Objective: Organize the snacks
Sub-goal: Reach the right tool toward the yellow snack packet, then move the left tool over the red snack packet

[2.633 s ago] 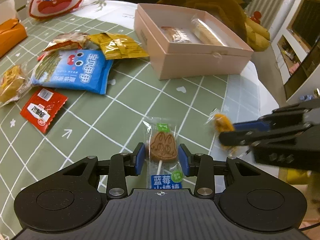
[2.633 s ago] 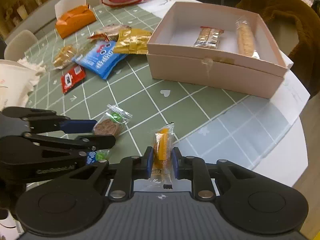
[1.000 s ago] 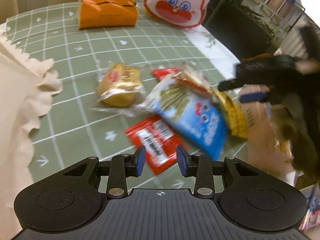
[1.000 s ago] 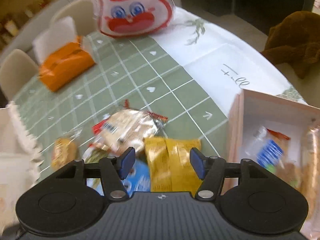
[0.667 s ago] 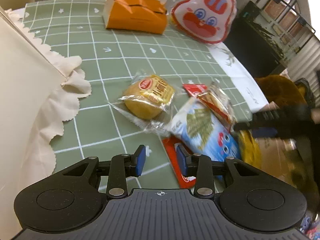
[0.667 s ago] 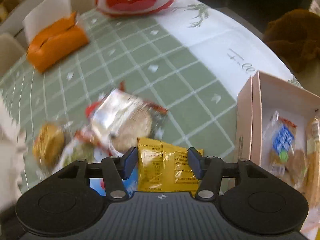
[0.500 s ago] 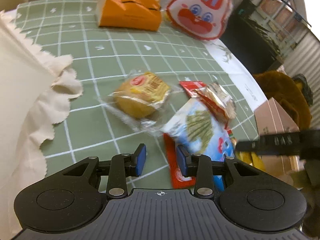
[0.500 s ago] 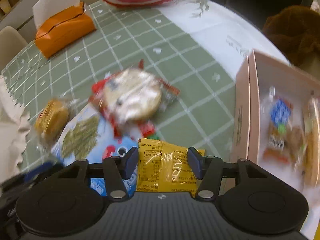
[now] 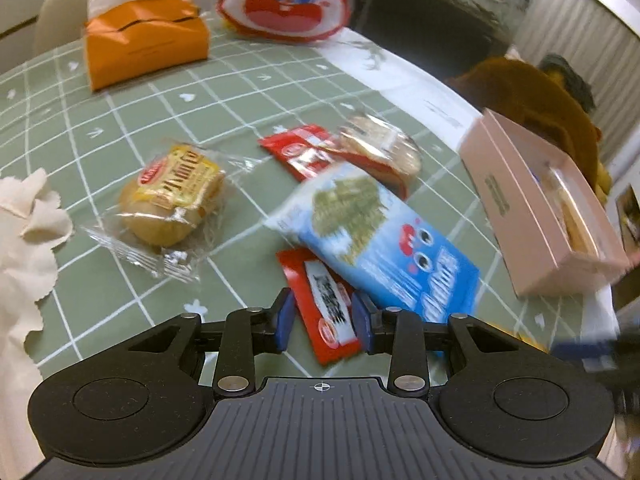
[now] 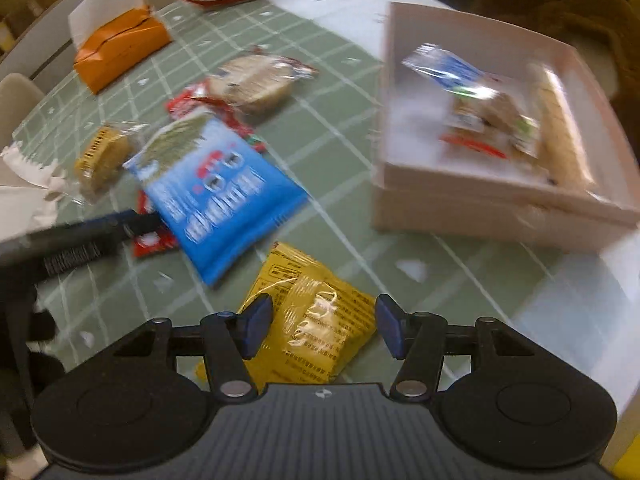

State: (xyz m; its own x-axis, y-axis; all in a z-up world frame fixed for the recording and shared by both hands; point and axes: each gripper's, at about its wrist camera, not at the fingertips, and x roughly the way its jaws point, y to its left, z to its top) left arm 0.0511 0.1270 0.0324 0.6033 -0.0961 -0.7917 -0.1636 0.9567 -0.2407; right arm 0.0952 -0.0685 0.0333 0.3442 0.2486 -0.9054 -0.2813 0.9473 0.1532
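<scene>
My left gripper (image 9: 323, 320) is open, its fingers either side of a red snack packet (image 9: 326, 312) lying on the green tablecloth. A blue seaweed snack bag (image 9: 380, 240) lies partly over that packet. My right gripper (image 10: 322, 330) is open around a yellow snack packet (image 10: 316, 332) on the cloth. The pink box (image 10: 496, 200) at the right holds several wrapped snacks (image 10: 480, 120). A wrapped yellow cake (image 9: 172, 196) and a wrapped round biscuit (image 9: 380, 148) lie further off. The left gripper shows in the right wrist view (image 10: 120, 220).
An orange tissue box (image 9: 144, 40) and a red-and-white rabbit-face bag (image 9: 288, 0) stand at the table's far side. A cream cloth (image 9: 20, 248) covers the left edge. A brown plush toy (image 9: 532, 96) sits behind the pink box (image 9: 536, 216).
Both grippers let go of the lollipop and the orange candy, which now lie in the box. Both swung to the snack pile; the left closed in on the red packet, the right on the yellow.
</scene>
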